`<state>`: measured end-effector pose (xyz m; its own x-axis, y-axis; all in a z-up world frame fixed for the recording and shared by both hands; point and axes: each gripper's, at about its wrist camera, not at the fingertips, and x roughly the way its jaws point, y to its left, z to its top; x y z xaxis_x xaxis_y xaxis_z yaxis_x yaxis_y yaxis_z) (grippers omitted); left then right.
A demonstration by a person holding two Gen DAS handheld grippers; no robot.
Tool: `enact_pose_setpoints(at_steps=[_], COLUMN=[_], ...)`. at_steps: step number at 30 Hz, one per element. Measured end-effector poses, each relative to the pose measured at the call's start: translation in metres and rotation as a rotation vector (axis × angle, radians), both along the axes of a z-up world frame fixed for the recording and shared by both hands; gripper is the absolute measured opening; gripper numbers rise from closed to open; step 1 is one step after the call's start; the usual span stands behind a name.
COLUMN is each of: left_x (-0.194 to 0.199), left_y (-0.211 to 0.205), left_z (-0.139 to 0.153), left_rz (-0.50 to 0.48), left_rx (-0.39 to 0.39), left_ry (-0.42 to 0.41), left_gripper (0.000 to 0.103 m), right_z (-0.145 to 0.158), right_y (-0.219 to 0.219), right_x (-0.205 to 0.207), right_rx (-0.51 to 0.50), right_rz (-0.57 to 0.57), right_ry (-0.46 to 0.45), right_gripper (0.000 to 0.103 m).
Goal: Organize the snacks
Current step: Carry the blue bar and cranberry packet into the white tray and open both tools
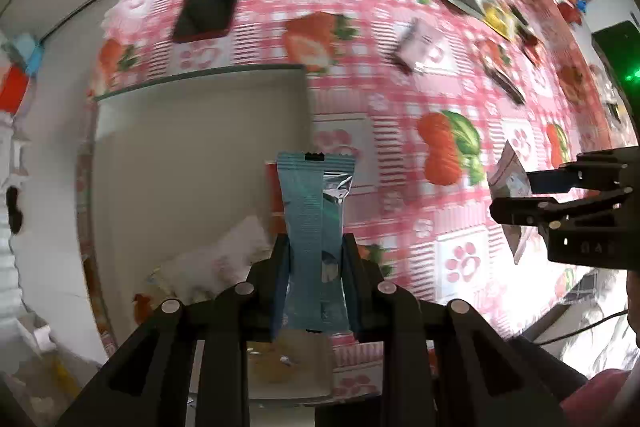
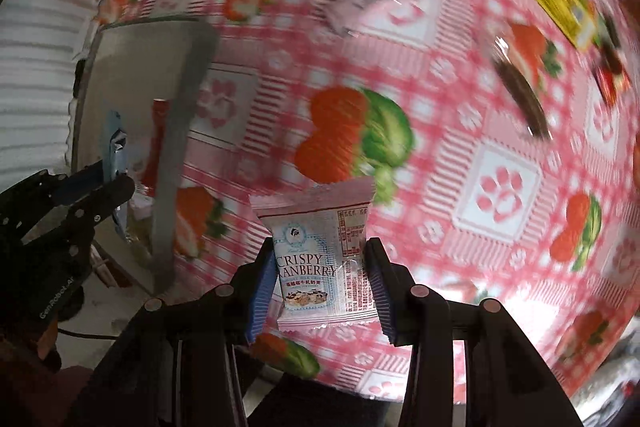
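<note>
Snacks: blue sachet (image 1: 314, 227) clamped mid-body by left gripper (image 1: 316, 259) over grey bin (image 1: 200, 131); right gripper (image 2: 320, 279) pinches cranberry packet (image 2: 320, 255) beside bin. Both light, crinkly, probably slippery.

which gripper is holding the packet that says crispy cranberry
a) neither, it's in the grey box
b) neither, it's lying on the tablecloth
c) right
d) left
c: in the right wrist view the right gripper is shut on the pink and white cranberry packet, lifted above the tablecloth, while the left gripper holds a teal packet instead.
</note>
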<state>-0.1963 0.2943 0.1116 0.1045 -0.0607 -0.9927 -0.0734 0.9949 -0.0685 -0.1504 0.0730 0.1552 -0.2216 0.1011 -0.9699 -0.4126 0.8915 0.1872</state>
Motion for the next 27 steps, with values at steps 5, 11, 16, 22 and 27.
enact_pose_setpoints(at_steps=[5,11,16,22,27], left_x=[-0.004,-0.009,-0.013,-0.015,-0.016], left_y=[0.031,0.063,0.079,0.094,0.098], left_z=[0.004,0.002,-0.003,-0.01,-0.017], left_rz=[0.056,0.113,0.141,0.169,0.179], left_rx=[0.016,0.028,0.034,0.032,0.027], left_ry=[-0.017,-0.025,-0.015,-0.002,0.01], left_gripper=[0.027,0.027,0.027,0.027,0.027], right_z=[0.001,-0.004,-0.019,-0.035,-0.044], right_y=[0.044,0.112,0.152,0.197,0.215], right_x=[0.008,0.01,0.006,-0.001,-0.004], right_rx=[0.002,0.008,0.017,0.029,0.037], right_rz=[0.07,0.148,0.205,0.228,0.223], right_ry=[-0.017,-0.036,-0.047,-0.043,-0.03], right_gripper=[0.045,0.045,0.045,0.046,0.046])
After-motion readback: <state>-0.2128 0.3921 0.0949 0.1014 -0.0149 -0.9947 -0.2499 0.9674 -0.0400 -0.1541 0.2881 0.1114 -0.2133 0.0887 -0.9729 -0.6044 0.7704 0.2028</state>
